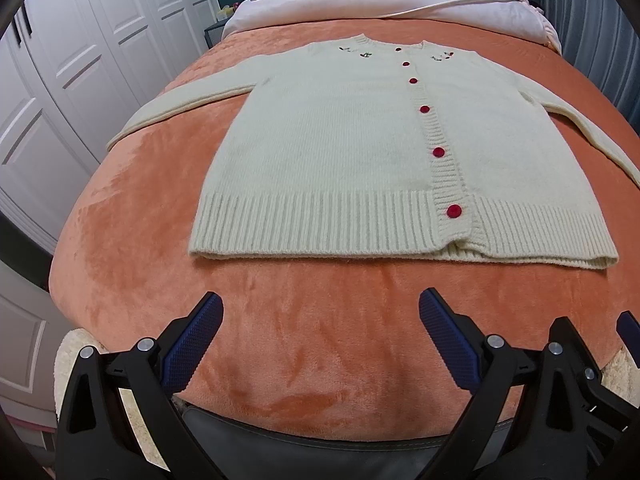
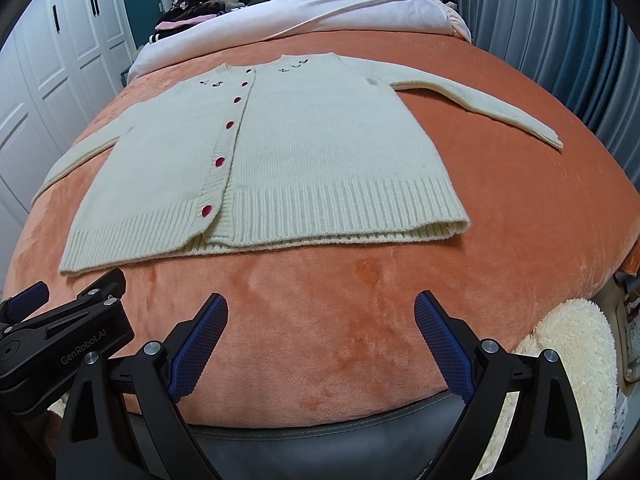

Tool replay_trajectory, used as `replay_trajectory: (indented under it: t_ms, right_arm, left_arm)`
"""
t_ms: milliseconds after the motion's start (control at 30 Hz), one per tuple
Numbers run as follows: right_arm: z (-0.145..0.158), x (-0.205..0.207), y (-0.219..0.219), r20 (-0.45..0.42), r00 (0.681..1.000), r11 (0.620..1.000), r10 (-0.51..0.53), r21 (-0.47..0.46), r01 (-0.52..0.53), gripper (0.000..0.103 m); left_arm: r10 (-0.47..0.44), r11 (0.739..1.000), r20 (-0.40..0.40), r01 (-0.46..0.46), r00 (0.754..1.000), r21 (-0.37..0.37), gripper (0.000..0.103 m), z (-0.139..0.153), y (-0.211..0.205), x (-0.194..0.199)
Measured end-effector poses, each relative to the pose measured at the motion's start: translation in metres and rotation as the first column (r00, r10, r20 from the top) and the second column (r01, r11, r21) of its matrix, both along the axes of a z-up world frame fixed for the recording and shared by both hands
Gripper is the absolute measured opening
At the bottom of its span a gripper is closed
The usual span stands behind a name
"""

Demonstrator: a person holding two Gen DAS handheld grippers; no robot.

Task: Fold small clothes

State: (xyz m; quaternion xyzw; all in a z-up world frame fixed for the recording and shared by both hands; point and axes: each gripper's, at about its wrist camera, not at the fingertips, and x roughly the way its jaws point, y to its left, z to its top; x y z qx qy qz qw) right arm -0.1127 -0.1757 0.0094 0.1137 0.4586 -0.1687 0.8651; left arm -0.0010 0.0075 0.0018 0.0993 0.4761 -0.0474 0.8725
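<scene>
A cream knit cardigan (image 1: 340,140) with several red buttons lies flat, face up, on the orange blanket (image 1: 280,340). Its hem faces me and both sleeves are spread out to the sides. It also shows in the right wrist view (image 2: 320,152). My left gripper (image 1: 320,308) is open and empty, hovering over the blanket just short of the hem. My right gripper (image 2: 320,312) is open and empty at the same distance, to the right of the left one. The left gripper's body (image 2: 60,340) shows at the left edge of the right wrist view.
A white duvet (image 2: 340,12) lies folded back at the head of the bed, with a pile of dark clothes (image 2: 200,4) beside it. White wardrobe doors (image 1: 60,80) stand on the left, blue curtains (image 2: 560,40) on the right. A fluffy cream rug (image 2: 568,360) lies below the bed's foot.
</scene>
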Motion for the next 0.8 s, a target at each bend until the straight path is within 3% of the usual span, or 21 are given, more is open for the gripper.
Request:
replay_trajectory:
  t_ms: [800]
  right_arm:
    - [-0.008, 0.006, 0.0, -0.025, 1.0, 1.0, 0.003, 0.015, -0.002, 0.093]
  left_arm:
    - [0.012, 1.0, -0.02, -0.012, 1.0, -0.001, 0.096, -0.011, 0.002, 0.0]
